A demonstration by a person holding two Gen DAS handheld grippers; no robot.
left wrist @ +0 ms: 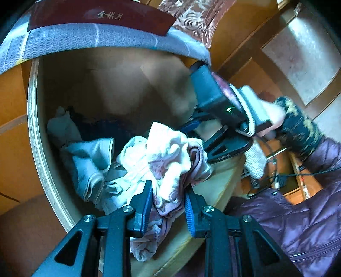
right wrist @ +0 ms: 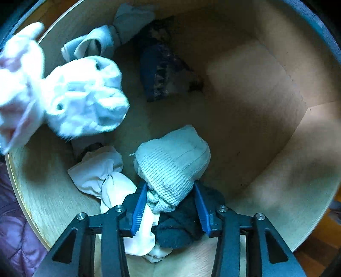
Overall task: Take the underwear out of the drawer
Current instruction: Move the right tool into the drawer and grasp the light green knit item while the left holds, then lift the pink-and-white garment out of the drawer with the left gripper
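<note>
My left gripper (left wrist: 168, 198) is shut on a crumpled pink-and-white underwear (left wrist: 168, 153), which hangs over the front edge of the open wooden drawer (left wrist: 32, 127). In the right wrist view this underwear (right wrist: 70, 95) shows blurred at the left, above the drawer floor. My right gripper (right wrist: 170, 198) reaches into the drawer (right wrist: 287, 170), and its blue pads press both sides of a pale ribbed knit bundle (right wrist: 172, 162). Seen from the left wrist, the right gripper (left wrist: 188, 127) is held by a hand in a dark patterned sleeve (left wrist: 298, 125).
Inside the drawer lie a pale blue garment (left wrist: 89, 166), a dark blue garment (right wrist: 162, 72), a white knotted bundle (right wrist: 100, 172) and a dark cloth (right wrist: 181, 228). A dark red box (left wrist: 96, 15) rests on grey patterned cloth above. A purple padded jacket (left wrist: 298, 223) fills the lower right.
</note>
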